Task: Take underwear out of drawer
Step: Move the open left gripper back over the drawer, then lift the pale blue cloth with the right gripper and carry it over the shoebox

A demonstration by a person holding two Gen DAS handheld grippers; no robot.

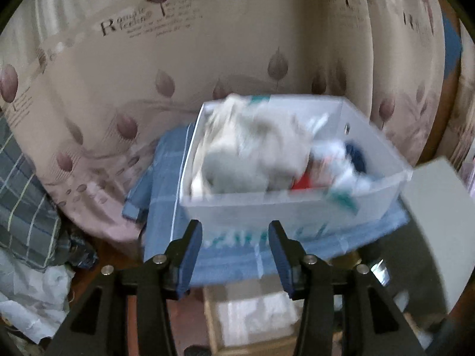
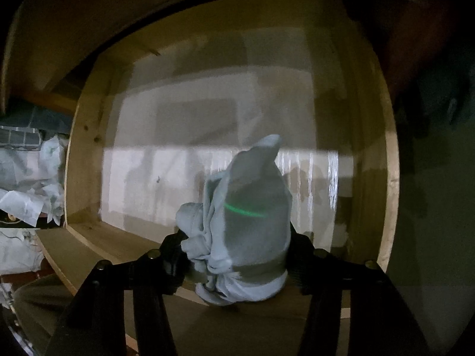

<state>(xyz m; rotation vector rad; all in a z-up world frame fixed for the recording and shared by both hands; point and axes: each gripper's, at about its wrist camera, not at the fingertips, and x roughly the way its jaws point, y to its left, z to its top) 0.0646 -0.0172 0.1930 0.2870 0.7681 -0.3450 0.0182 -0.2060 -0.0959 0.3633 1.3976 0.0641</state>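
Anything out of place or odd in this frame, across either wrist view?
Nothing damaged or spilled. The clear bin is heaped untidily with garments, a teal-edged piece draping over its front rim. The right gripper clamps pale blue underwear over the drawer; the left gripper is open, empty.

A clear plastic bin (image 1: 297,207) of clothes sits on blue checked cloth (image 1: 169,178); wooden drawer (image 2: 80,154) paper-lined.
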